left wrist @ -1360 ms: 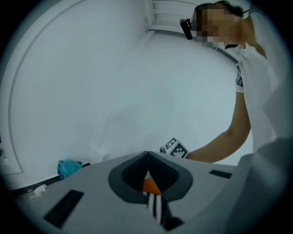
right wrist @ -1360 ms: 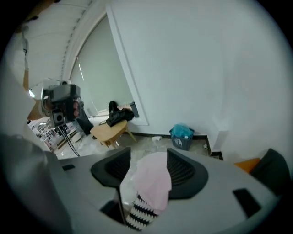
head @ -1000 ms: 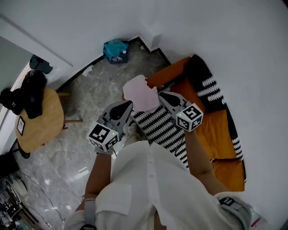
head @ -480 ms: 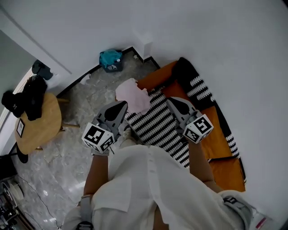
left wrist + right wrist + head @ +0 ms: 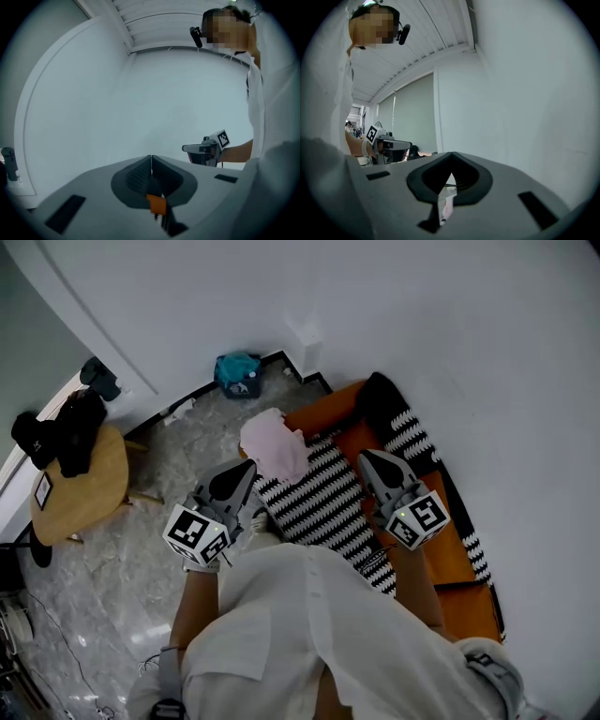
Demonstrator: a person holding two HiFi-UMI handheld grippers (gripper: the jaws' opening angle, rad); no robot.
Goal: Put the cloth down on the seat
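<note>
A pink cloth (image 5: 272,444) lies crumpled at the left end of the orange seat (image 5: 461,563), partly on the black-and-white striped cover (image 5: 319,498). Neither gripper touches it. My left gripper (image 5: 239,474) hangs over the floor below and left of the cloth, shut and empty; in the left gripper view its jaws (image 5: 151,158) meet in a thin line against the bare wall. My right gripper (image 5: 367,457) is over the seat to the cloth's right, shut with nothing in it (image 5: 451,155). Each gripper view also shows the other gripper (image 5: 206,149) (image 5: 389,145).
A round wooden table (image 5: 89,493) with black items (image 5: 66,432) stands at the left. A teal bag (image 5: 236,371) sits on the marble floor (image 5: 112,577) by the wall. The white wall (image 5: 469,352) runs close behind the seat.
Both grippers have drawn back from the pink cloth and moved apart. The right one was at the cloth's edge and is now clear of it. The cloth stays on the seat's end.
</note>
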